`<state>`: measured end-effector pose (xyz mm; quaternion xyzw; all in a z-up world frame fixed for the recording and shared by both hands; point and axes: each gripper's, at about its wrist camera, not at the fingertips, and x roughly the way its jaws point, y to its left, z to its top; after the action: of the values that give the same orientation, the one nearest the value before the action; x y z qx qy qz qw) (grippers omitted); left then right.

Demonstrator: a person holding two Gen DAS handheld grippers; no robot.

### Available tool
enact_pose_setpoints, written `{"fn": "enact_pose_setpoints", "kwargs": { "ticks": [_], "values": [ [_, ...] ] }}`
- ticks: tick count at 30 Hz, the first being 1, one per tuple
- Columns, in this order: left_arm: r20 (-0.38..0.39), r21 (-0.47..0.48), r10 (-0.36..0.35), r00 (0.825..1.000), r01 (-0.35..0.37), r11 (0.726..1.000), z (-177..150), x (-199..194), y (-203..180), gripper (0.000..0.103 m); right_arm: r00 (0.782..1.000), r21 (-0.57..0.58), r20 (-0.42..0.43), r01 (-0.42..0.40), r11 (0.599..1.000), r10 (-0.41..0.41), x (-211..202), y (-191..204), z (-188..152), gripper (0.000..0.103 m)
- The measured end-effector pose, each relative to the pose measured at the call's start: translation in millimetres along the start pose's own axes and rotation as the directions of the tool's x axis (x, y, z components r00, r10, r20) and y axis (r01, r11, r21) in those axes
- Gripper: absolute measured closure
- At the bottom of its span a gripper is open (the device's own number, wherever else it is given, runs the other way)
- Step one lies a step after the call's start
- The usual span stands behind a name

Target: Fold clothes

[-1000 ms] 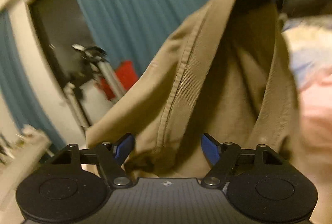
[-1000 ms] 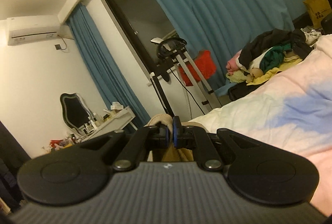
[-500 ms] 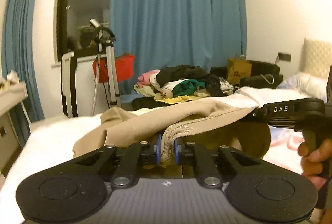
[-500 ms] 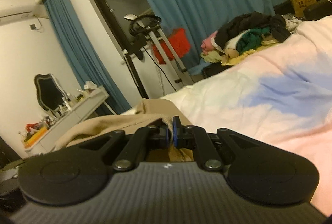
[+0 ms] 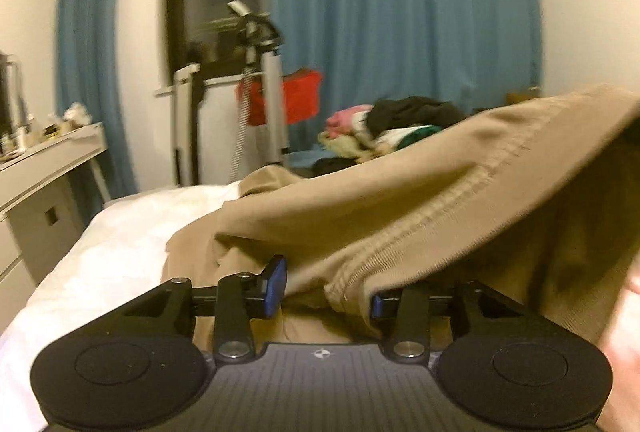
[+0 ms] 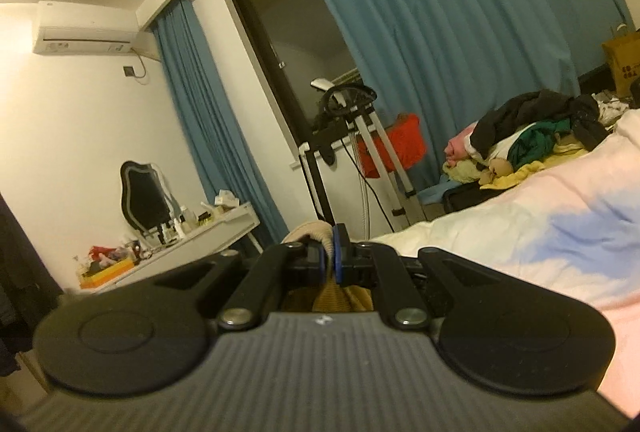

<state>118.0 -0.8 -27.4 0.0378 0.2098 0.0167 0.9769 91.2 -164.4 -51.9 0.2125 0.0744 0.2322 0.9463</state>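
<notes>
Light: dim, warm yellow indoor cast; source unseen
Window [image 6: 288, 44]: dark
Blur: left view smeared, worst on tan garment [image 5: 420, 200] and curtain [image 5: 400, 12]; right view sharper
Distortion: strong fisheye bend at edges, dark corners
Shadow: deep under the lifted garment
Glare: wall [image 6: 24, 80] washed bright

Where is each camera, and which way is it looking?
Left wrist: sits on the left gripper, low over the bed, facing the blue curtains; its open fingers straddle the tan garment.
Right wrist: sits on the right gripper, tilted up toward the curtains and air conditioner; its fingers pinch the tan garment.
Both show the clothes pile, red cloth and white desk.
</notes>
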Motion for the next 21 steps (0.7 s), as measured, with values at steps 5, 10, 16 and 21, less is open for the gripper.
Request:
{"fn": "enact_pose_setpoints", "kwargs": {
  "ticks": [5,10,16,21],
  "values": [
    [0.026,-0.12,0.103,0.994,-0.099,0.988,8.4,1.3,24.3,0.062,0.982,-0.063,-0.145,0.111,0.992,-0.119,21.1,-7.3,-16.2,0.092],
    [0.093,-0.23,0.172,0.981,-0.147,0.962,21.9,-25.8,57.1,0.062,0.885,-0.156,-0.363,0.25,0.956,-0.291,54.5,-22.1,-47.0,0.051],
    [0.091,-0.276,0.185,0.979,-0.153,0.949,21.1,-64.1,88.0,0.062,0.825,-0.228,-0.392,0.341,0.912,-0.406,43.6,-21.1,-63.1,0.046],
    [0.069,-0.298,0.173,0.982,-0.145,0.943,15.5,-93.0,106.5,0.06,0.888,-0.119,-0.195,0.4,0.909,-0.417,3.8,-8.1,-39.2,0.043]
  ]
}}
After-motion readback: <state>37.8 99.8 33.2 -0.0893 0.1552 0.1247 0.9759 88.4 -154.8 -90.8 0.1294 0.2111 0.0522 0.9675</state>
